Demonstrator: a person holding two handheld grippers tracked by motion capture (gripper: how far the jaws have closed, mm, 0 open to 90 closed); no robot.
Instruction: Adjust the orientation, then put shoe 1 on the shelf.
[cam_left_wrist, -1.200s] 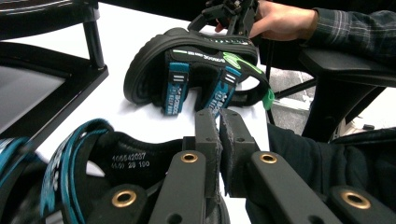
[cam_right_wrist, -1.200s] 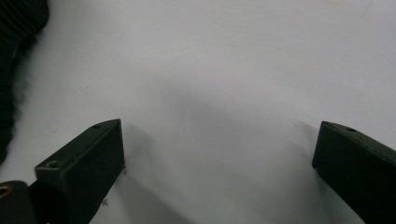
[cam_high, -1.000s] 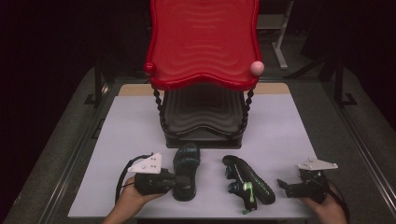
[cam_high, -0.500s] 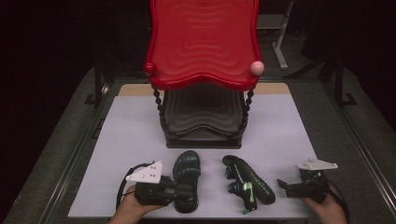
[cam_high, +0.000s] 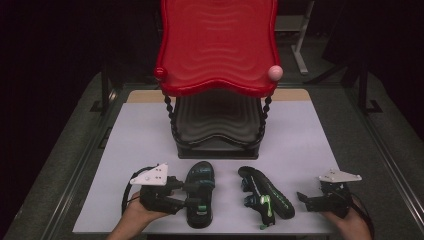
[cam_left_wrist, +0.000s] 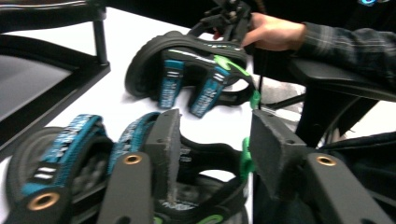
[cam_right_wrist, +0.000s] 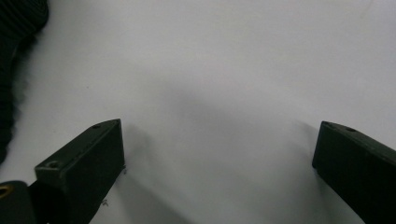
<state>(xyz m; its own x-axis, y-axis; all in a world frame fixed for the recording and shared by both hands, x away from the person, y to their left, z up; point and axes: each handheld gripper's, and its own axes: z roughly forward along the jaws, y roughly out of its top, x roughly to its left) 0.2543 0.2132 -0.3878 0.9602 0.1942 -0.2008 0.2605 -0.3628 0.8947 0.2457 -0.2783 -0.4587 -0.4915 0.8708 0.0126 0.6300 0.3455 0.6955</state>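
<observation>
Two black sandals with teal straps and green tabs lie on the white table top in front of a shoe rack. The left sandal rests sole down. The right sandal is tipped on its side. My left gripper is open, its jaws straddling the left sandal's heel strap with a gap on each side. My right gripper rests open on bare table, to the right of the right sandal, with nothing between its jaws.
The rack has a wavy red top shelf and a black lower shelf, both without shoes. A pink knob and a red knob cap its front posts. The table's near edge lies just behind both sandals.
My left gripper has slid back along the left sandal toward its heel, and its jaws now reach over the heel strap. The sandals and the right gripper have stayed in place.
</observation>
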